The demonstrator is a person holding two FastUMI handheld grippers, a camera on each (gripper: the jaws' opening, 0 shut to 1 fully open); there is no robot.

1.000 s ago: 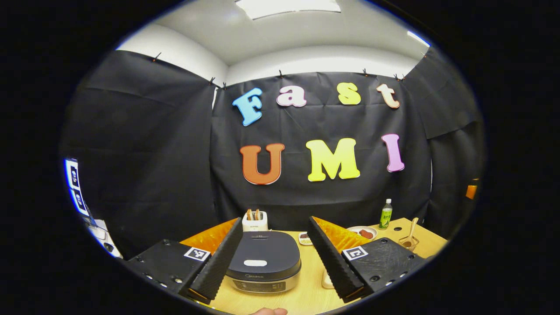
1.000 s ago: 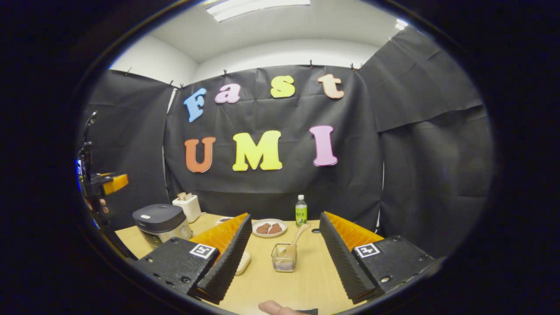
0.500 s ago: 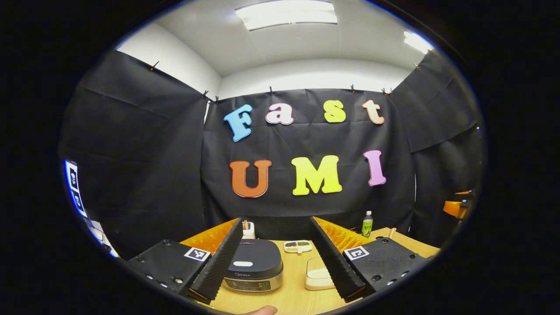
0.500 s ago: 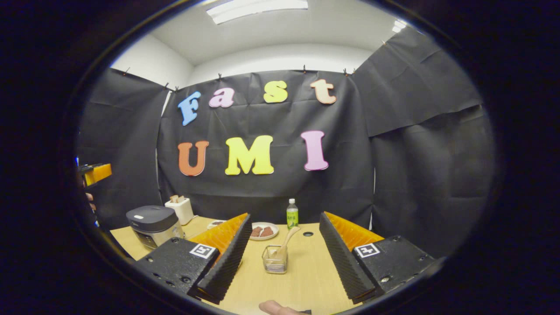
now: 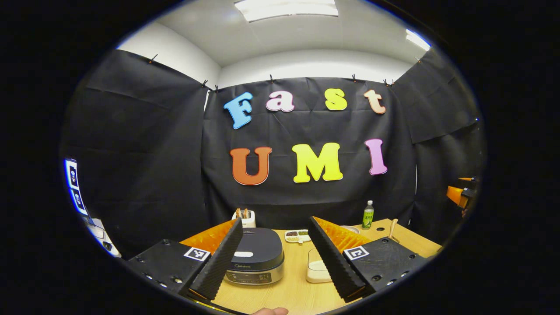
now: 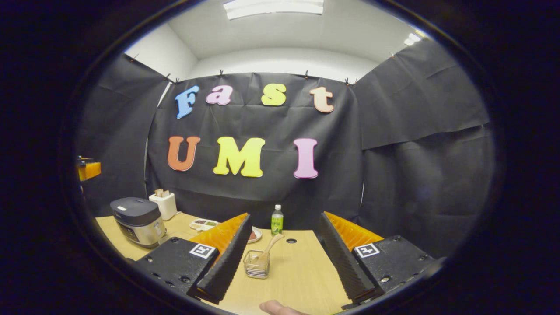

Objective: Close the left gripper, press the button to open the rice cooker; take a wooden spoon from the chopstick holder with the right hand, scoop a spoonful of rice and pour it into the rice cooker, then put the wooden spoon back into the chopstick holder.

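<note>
The rice cooker [image 5: 256,261] is showing a dark grey lid with a small white button [image 5: 243,254] over a silver band. The desk [image 6: 302,271] is glowing pale wood. The bottle [image 6: 276,226] is wearing a green label under a white cap. The chopstick holder [image 6: 257,264] is showing clear, and the wooden spoon [image 6: 267,247] is looking light tan.

The dark-lidded rice cooker [image 5: 256,261] sits shut toward the desk's left edge, the wooden spoon [image 6: 267,249] leaning in its mesh chopstick holder [image 6: 257,267] mid-desk.
</note>
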